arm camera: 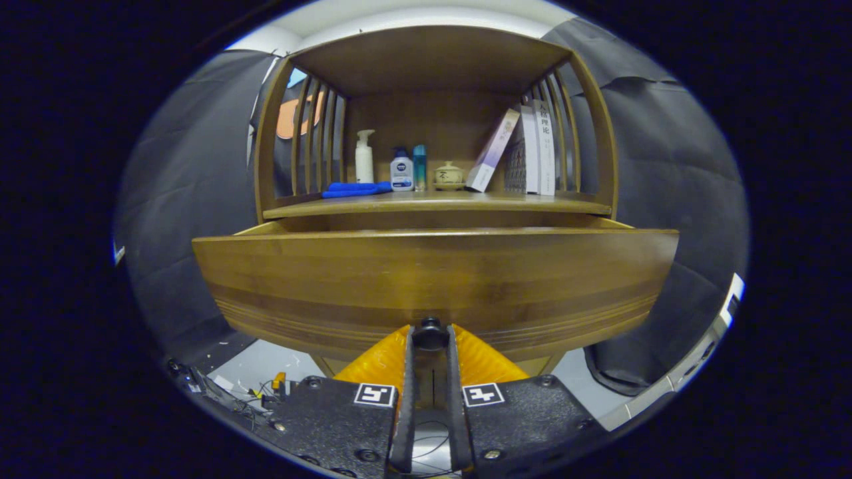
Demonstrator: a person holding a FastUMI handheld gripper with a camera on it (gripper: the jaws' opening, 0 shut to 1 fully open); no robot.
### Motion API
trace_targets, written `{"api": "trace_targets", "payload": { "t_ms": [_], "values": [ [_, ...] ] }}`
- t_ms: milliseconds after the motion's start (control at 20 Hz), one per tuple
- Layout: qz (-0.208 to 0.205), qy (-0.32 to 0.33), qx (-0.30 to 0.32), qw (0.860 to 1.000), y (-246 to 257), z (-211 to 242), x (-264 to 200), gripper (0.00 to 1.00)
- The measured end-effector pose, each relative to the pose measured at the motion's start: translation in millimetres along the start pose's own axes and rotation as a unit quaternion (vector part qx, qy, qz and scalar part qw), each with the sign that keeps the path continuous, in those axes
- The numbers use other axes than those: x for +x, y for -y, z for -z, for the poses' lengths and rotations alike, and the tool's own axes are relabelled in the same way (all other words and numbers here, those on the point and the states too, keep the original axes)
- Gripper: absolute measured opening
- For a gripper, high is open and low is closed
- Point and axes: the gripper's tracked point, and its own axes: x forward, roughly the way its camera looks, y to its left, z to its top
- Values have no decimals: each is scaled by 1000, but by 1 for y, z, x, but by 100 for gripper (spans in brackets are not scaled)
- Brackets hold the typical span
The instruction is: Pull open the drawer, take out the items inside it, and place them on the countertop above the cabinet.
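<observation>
A wooden cabinet's drawer [432,279] stands pulled out toward me, its broad front panel just ahead of the fingers. My gripper [430,334] is shut on the drawer's small dark knob [430,330], one finger on each side of it. The drawer's inside is hidden behind its front panel. Above the drawer lies the countertop [436,203], a wooden shelf under a slatted hutch. On it stand a white pump bottle [363,157], a small white bottle [401,170], a teal tube [419,167], a little ceramic jar [448,174] and a folded blue cloth [356,189].
Several books [526,150] lean at the countertop's right end. Black cloth walls hang on both sides of the cabinet. Cables and small parts [266,389] lie on the pale floor to the lower left of the fingers.
</observation>
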Motion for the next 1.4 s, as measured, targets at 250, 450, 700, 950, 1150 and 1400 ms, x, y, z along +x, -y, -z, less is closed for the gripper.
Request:
{"api": "trace_targets", "payload": {
  "t_ms": [250,450,700,950,1150,1400],
  "values": [
    [-5,-7,-6,1000,-1,11,-19,24],
    [-13,-7,-9,1000,-2,19,-33,24],
    [-20,-8,-8,1000,-7,27,-48,24],
    [-22,-9,-8,1000,-8,30,-52,24],
    [-15,11,9,1000,-3,16,-61,31],
    [-14,104,16,994,6,-74,-96,82]
  ]
}}
